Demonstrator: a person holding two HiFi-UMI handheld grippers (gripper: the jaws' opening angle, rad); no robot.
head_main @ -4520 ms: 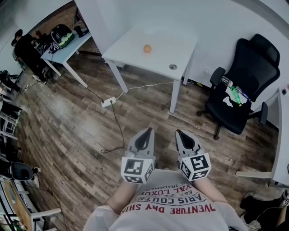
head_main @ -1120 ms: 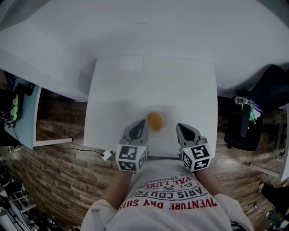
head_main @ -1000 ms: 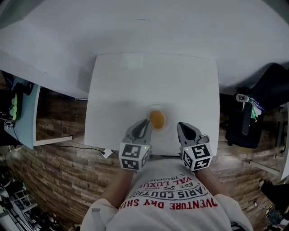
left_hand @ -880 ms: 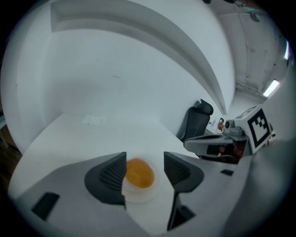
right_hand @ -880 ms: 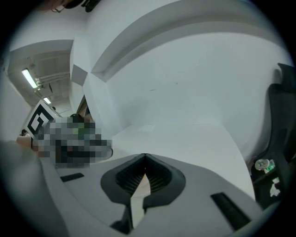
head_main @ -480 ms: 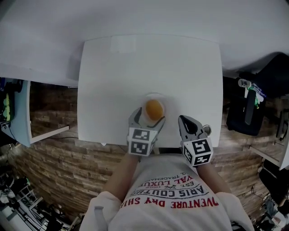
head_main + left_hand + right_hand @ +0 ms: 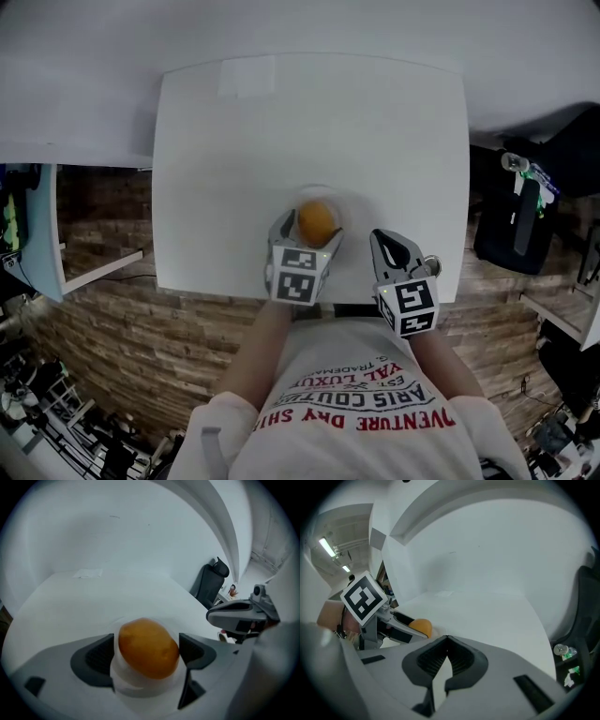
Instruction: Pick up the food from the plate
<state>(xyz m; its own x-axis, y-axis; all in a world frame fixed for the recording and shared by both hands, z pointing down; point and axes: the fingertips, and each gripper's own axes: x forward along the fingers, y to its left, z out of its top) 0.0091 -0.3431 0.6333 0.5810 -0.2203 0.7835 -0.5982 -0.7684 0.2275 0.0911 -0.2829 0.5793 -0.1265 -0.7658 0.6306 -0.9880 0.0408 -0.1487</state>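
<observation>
Since a second ago the left gripper has come forward from the near edge of the table and now reaches over the plate, just below the middle of the head view. The table has also come to fill more of that view. At the far left edge of the head view, the corner of a pale blue desk shows over the brown wood floor.

In the left gripper view its jaws stand wide apart. One dark ribbed pad is at the left and the other at the right of the food, a rounded orange lump. The food sits on the small white plate, which lies between the jaws as well. The pads are just beside the food, but whether they press on it cannot be told.

Right of the plate in the head view, the right gripper hangs over the table's near edge, apart from the plate. Its marker cube is close to the person's white printed shirt. In its own view the jaws meet at their tips with nothing between them. The food and the left gripper's cube show at that view's left side.

At the right edge of the head view, a black office chair stands on the floor beside the table.
</observation>
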